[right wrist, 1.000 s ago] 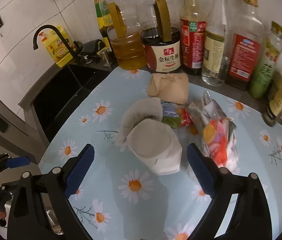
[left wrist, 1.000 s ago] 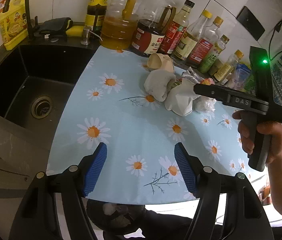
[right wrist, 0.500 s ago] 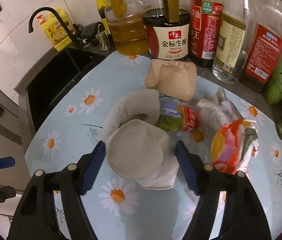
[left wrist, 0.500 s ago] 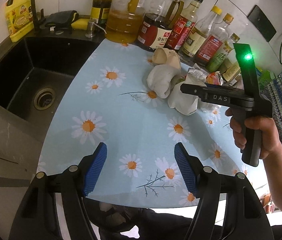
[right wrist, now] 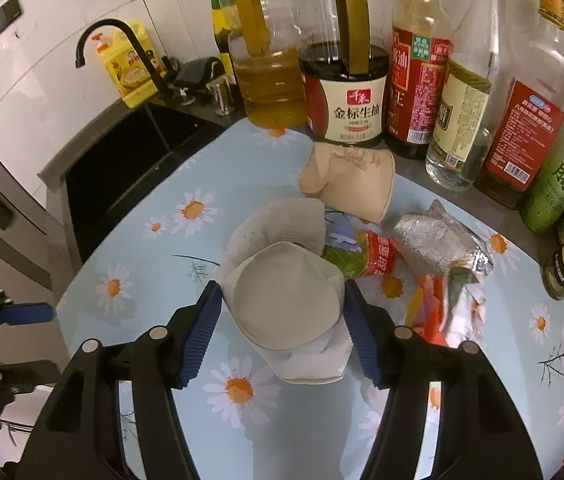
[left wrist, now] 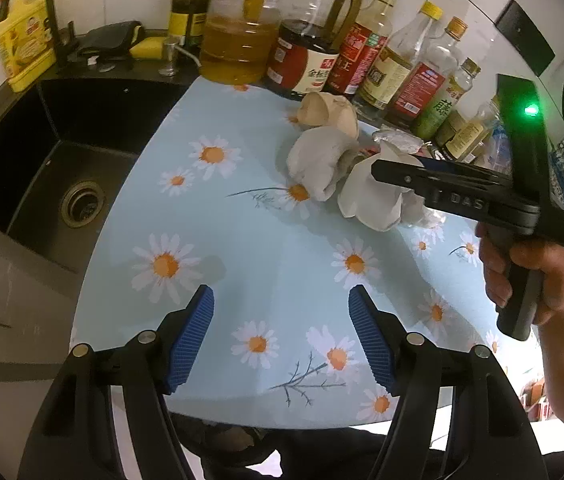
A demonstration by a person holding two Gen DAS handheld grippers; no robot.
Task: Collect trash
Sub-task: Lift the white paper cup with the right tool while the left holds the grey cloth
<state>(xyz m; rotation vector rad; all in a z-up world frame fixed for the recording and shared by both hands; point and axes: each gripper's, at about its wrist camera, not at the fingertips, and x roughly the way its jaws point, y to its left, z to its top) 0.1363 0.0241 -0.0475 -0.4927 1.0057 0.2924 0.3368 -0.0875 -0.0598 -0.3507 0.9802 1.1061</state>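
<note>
Now the right gripper point(right wrist: 282, 312) has just been closing its fingers point(right wrist: 197, 332) around the crushed white paper cup point(right wrist: 286, 296), and both blue pads press on the cup's sides where it lies on the daisy-print desk point(right wrist: 141, 264). Just behind the cup sits a grey crumpled cup point(right wrist: 277, 220), beyond that a tan one point(right wrist: 354, 188), to its right a silver foil wrapper point(right wrist: 434, 240) and a colourful wrapper point(right wrist: 442, 304). Meanwhile the left gripper point(left wrist: 282, 332) hovers over bare desk nearer than the cup, fingers spread and empty.
</note>
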